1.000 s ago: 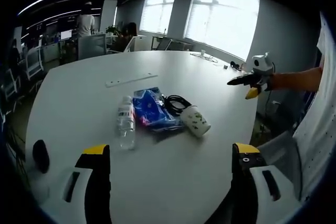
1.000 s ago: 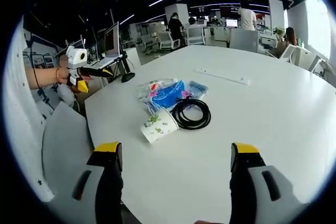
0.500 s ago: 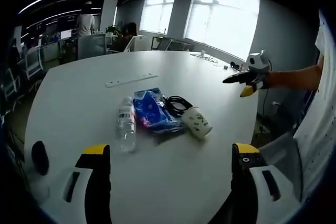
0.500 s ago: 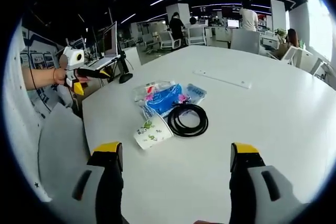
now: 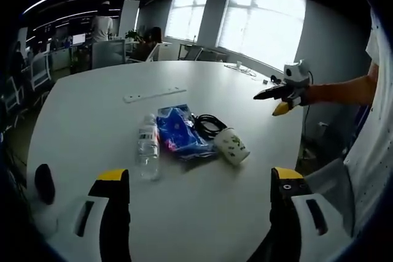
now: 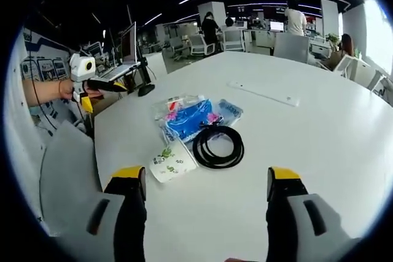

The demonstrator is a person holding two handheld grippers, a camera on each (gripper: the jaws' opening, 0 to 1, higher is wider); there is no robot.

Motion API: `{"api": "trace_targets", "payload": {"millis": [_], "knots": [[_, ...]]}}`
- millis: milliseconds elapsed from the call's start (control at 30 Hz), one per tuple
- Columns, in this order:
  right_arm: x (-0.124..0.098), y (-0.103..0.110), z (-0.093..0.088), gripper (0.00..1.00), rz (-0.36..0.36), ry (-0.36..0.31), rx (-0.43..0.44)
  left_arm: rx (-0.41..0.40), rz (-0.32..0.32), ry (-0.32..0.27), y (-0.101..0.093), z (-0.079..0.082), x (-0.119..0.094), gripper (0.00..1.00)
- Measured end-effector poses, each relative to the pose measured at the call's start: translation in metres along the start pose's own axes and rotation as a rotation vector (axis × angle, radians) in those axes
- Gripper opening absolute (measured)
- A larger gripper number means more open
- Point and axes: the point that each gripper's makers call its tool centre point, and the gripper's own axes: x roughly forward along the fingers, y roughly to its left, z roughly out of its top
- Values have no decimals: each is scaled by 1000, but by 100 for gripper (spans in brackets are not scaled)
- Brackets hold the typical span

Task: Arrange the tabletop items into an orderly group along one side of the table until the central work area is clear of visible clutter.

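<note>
A cluster lies mid-table in the left gripper view: a clear water bottle [image 5: 147, 145] on its side, a blue plastic bag [image 5: 178, 134], a black cable coil [image 5: 207, 123] and a paper cup [image 5: 232, 146] tipped over. My left gripper [image 5: 198, 183] is open, short of them over the near table edge. The right gripper [image 5: 275, 97] hovers at the table's right edge, held by a hand. In the right gripper view my right gripper [image 6: 206, 182] is open just short of the cup [image 6: 172, 161] and coil [image 6: 218, 146], with the bag [image 6: 187, 116] and bottle [image 6: 229, 110] behind. The left gripper [image 6: 101, 84] shows at the left.
A white power strip [image 5: 153, 94] lies farther across the round white table [image 5: 202, 219]. A dark oval object [image 5: 43, 182] sits near the left edge. Chairs, desks and people stand beyond the table; a monitor [image 6: 130, 44] is behind the left gripper.
Both views have shifted a little. In the right gripper view the cup and coil now sit lower and nearer the jaws; in the left gripper view the right gripper has drifted left.
</note>
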Motion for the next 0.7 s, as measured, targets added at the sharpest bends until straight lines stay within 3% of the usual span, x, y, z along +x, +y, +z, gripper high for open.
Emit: {"api": "trace_targets", "payload": {"millis": [700], "knots": [[38, -19, 10, 73, 11, 16, -17, -32, 13, -15, 7, -6, -2, 98]]}}
